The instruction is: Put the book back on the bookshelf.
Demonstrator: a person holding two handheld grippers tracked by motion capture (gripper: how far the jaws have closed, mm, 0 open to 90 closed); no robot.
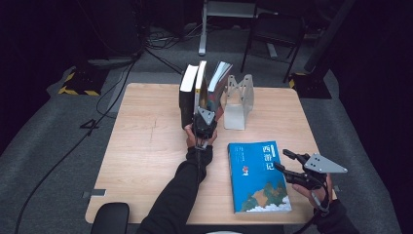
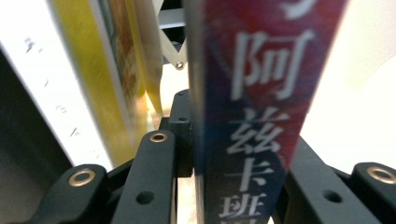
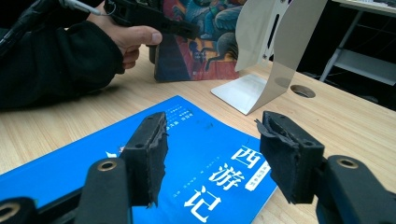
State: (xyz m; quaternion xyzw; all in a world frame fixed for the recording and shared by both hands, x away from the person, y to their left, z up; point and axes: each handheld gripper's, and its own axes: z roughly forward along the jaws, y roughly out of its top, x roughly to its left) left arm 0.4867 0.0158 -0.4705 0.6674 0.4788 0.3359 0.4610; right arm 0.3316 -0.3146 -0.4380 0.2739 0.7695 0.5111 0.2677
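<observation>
Gripping the spine of an upright book (image 2: 252, 116), the left gripper (image 1: 204, 127) has its 2 jaws closed narrowly on either side of that dark blue and red spine, whose white Chinese characters include 阿, 兹 and 卡. In the high view this book is the rightmost of 3 books standing at the far middle of the wooden table (image 1: 146, 146), leaning open-topped beside a yellow-edged book (image 1: 200, 87) and a black-covered book (image 1: 188, 95); its illustrated cover appears in the right gripper view just beside the metal bookend. 1 silver metal bookend (image 1: 238, 102) stands immediately right of the row, close to the gripped book; contact between the 2 cannot be determined. The right gripper (image 1: 288, 163) rests at the near right of the table, its 2 foam-padded jaws about half open and empty, poised just above the right edge of 1 blue book (image 1: 258, 178) lying flat, cover up. The blue cover bears the white title 西游记, with smaller print too fine to read. Total count: 4 books, 1 bookend, 2 grippers.
</observation>
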